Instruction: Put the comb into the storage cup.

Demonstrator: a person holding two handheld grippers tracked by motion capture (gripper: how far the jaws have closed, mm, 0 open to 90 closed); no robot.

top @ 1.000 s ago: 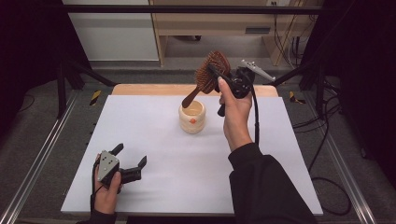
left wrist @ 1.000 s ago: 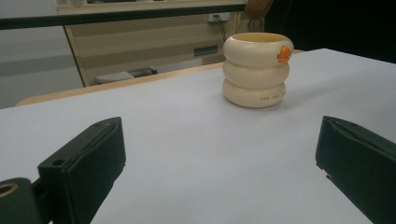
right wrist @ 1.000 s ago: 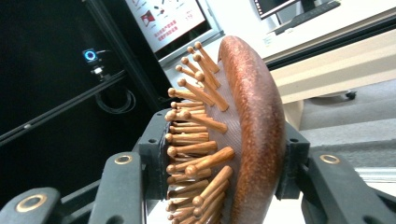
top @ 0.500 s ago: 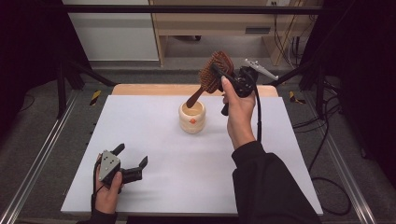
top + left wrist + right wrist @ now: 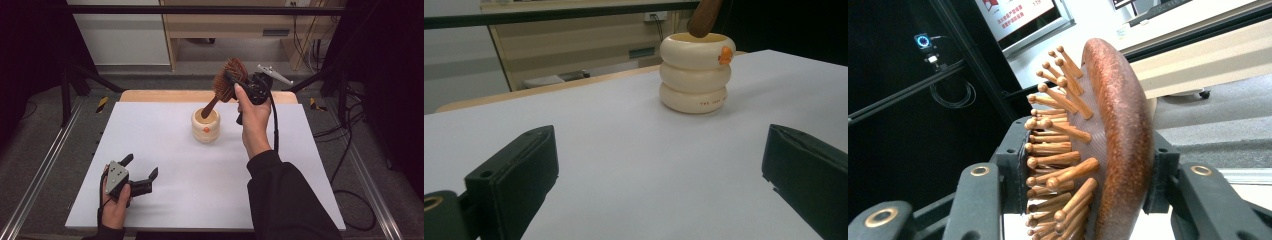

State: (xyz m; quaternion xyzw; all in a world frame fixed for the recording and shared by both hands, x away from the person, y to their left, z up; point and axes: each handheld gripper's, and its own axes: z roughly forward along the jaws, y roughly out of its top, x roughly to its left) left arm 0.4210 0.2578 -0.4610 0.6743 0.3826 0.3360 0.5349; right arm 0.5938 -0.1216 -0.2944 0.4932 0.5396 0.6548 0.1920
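While the right gripper [image 5: 239, 85] is clamping its black jaws on the head of the brown wooden hairbrush with peg bristles [image 5: 228, 81], one jaw is pressing the bristle side and the other the smooth rounded back. Below the jaws, the brush's handle is slanting down, its tip sitting in the mouth of the cream ribbed cup shaped like three stacked rings [image 5: 205, 125]. The left gripper [image 5: 141, 174] is resting low on the white tabletop [image 5: 165, 150], jaws spread wide with nothing between them, the cup standing well ahead of them.
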